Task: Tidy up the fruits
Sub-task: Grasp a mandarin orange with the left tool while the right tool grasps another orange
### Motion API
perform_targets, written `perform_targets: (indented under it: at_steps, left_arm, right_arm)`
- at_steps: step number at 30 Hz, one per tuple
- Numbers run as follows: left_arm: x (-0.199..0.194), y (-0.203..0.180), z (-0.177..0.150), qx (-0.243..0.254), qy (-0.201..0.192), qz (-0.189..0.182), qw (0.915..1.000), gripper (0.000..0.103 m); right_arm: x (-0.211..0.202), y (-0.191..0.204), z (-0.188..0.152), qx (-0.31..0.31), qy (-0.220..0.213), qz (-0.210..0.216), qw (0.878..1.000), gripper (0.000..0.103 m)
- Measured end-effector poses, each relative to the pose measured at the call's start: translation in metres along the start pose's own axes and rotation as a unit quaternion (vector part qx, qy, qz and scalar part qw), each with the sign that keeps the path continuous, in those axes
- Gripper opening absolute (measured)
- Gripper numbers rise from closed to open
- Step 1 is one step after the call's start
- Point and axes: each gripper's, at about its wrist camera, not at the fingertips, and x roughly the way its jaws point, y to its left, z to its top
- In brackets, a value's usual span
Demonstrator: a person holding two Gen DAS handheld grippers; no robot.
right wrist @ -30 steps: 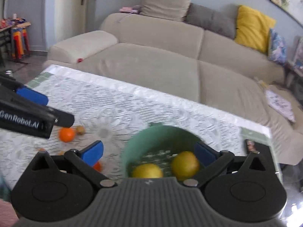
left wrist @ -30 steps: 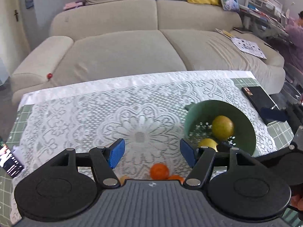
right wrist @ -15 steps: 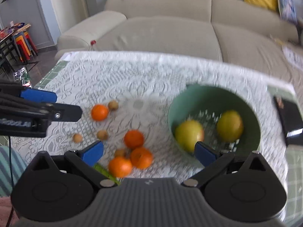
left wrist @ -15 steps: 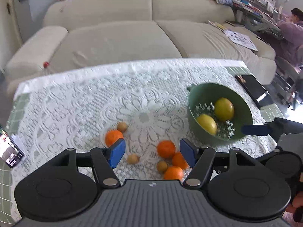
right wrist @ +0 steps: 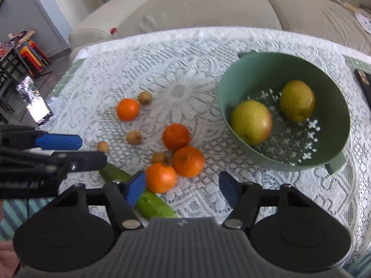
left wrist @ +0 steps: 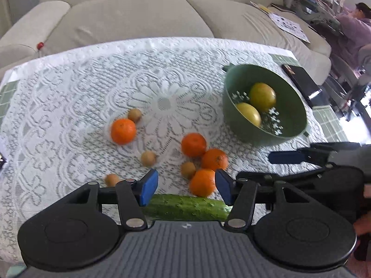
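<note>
Both raised, left hand-held gripper (left wrist: 186,186) agape

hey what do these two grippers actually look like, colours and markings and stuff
Each hand-held gripper, left and right, has black linkage arms with silver pivot pins, blue pads on the fingertips, two round black discs and a ribbed grey body. White lettering runs along the left one's side, too blurred to read.

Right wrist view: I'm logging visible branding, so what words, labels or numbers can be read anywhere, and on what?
Left gripper: pale lettering along its black side at the far left edge, too blurred to read.
Green bowl, oranges, cucumber: no text.
Dark flat object at right edge: markings too small to read.
</note>
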Motion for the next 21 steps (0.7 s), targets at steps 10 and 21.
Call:
perform_targets:
  at_steps: [10,21]
  left_arm:
    - [0.042,-0.017,-0.005,0.015,0.046,-0.030,0.9984,0.059]
    - [0.076,-0.016,-0.004,0.007,0.073,-0.021,0.9971,0.056]
  right_arm:
    - [0.017,-0.026,-0.003,0.044,0.045,0.012,0.998,0.045]
    - [0.034,-0.044,-0.004,0.075,0.060,0.019,0.995,0.037]
